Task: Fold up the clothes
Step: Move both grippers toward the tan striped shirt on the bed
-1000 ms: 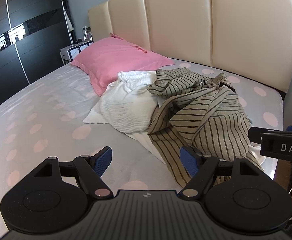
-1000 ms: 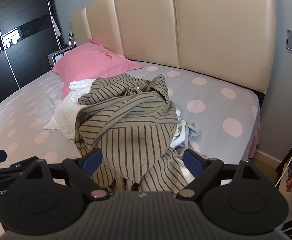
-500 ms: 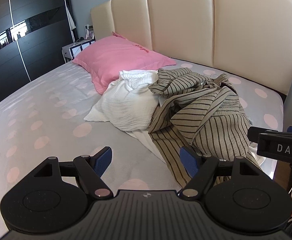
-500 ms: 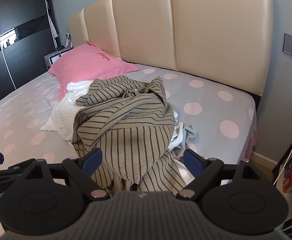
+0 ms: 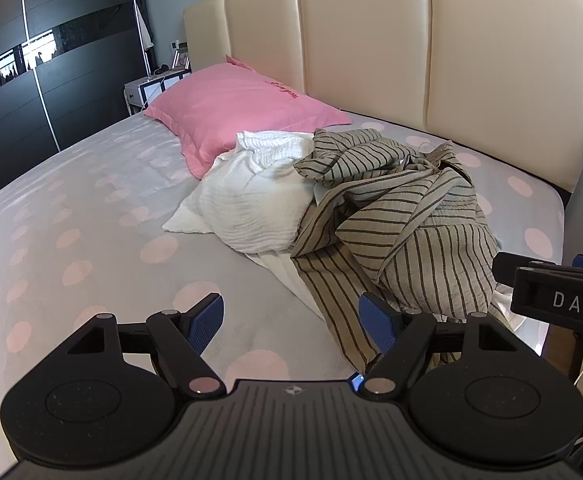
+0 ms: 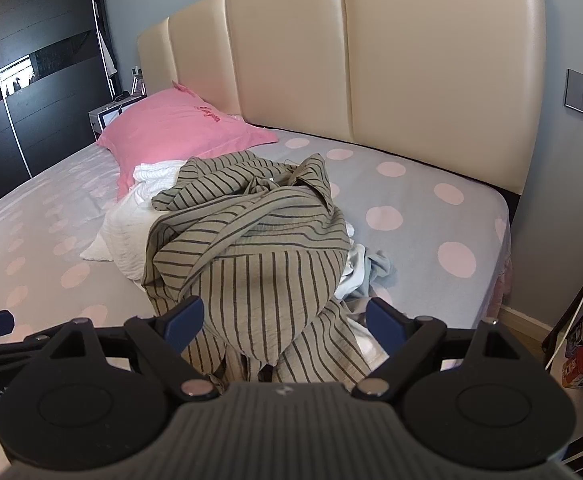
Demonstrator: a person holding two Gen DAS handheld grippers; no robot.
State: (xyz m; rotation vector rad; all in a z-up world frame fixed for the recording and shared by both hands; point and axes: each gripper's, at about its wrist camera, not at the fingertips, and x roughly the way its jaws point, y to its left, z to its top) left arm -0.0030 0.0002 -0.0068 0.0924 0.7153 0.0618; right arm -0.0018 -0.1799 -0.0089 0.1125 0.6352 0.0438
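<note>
Striped khaki crumpled shirt [image 6: 251, 248] lies heaped on the polka-dot grey bed sheet [image 5: 91, 200], overlapping a white crinkled garment [image 5: 251, 200]. We find left gripper [image 5: 293, 320] and right gripper [image 6: 281, 320] both spread, empty.

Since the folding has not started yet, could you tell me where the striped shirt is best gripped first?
I would take the striped shirt at its near hem, which spills toward the bed's edge just ahead of the open right gripper. Come in from the near side, low and level. That loose flat edge looks easier to pinch than the bunched top, and lifting it should draw the shirt off the white garment beneath.
</note>
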